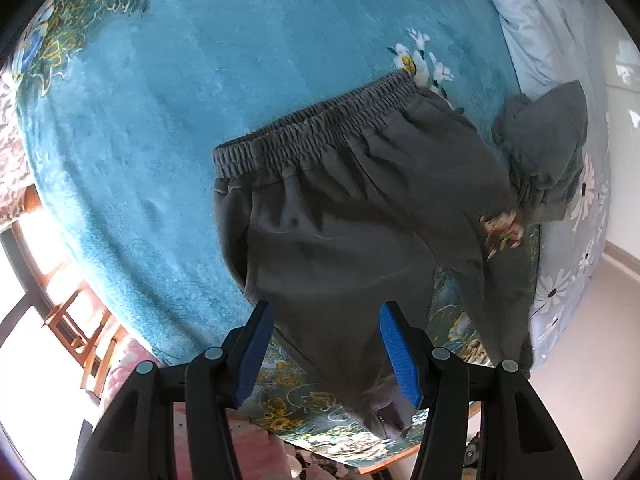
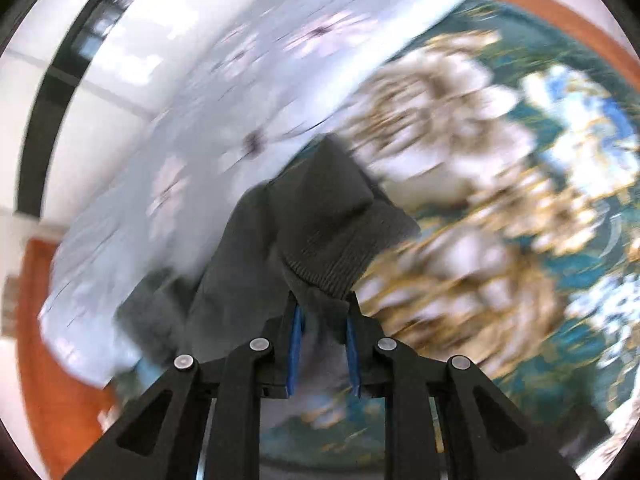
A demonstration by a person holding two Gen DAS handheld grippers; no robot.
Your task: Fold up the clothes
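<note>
Grey fleece-knit trousers (image 1: 344,216) lie on the teal blanket (image 1: 160,140), elastic waistband (image 1: 316,128) toward the blanket's middle, legs running toward its near edge. Soft, limp, likely light; will sag and drag rather than hold shape. The plush blanket probably grips the cloth, so lift rather than slide. Best holds, by my reckoning: the thick gathered waistband and the ribbed cuffs.

Left wrist view: left gripper (image 1: 326,348) hovers over the trousers' lower leg, jaws spread wide, nothing between them. Beyond the waistband the blanket is bare — good room to fold toward. Past the right leg lies a pale floral quilt (image 1: 568,280), then the bed's edge and floor; little margin that side. One leg end (image 1: 544,148) is bunched and raised near the quilt.

Right wrist view, heavily motion-blurred: right gripper (image 2: 322,320) is clamped on grey cloth just below a ribbed cuff (image 2: 340,248), which stands above the fingertips. Quilt lies left of the cuff, blanket flowers right.
</note>
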